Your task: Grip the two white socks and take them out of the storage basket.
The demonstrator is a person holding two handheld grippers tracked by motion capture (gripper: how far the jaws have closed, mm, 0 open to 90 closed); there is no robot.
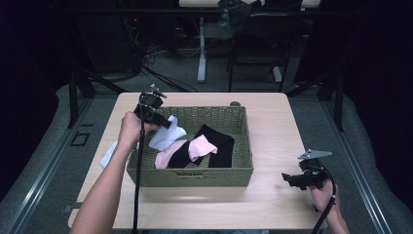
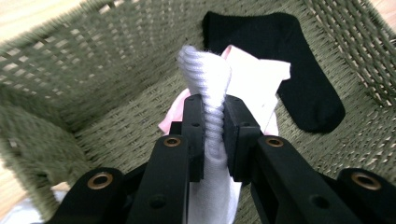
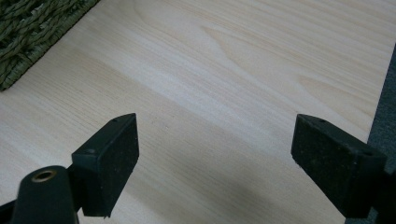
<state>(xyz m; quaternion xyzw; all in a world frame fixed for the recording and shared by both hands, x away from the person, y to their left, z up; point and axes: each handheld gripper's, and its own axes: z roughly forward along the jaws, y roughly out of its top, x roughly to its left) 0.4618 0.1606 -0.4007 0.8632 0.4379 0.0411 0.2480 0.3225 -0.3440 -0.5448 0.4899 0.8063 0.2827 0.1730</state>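
The left gripper (image 2: 213,135) pinches a white sock (image 2: 208,84) over the left end of the basket (image 1: 146,170); part of it trails over the left rim, so it may catch there or land outside if let go. The right gripper (image 3: 215,163), jaws spread wide, waits near the table's (image 1: 272,126) right front corner. The pale wooden table stands in a dark room with cables behind

You are working in what looks like a lab or recording room, not a home. Your light wooden table (image 1: 272,122) stands on grey carpet, with metal rails (image 1: 44,170) along both sides. Beyond its far edge sit a tangle of cables (image 1: 146,56), another desk's white leg (image 1: 201,48) and dark surroundings.
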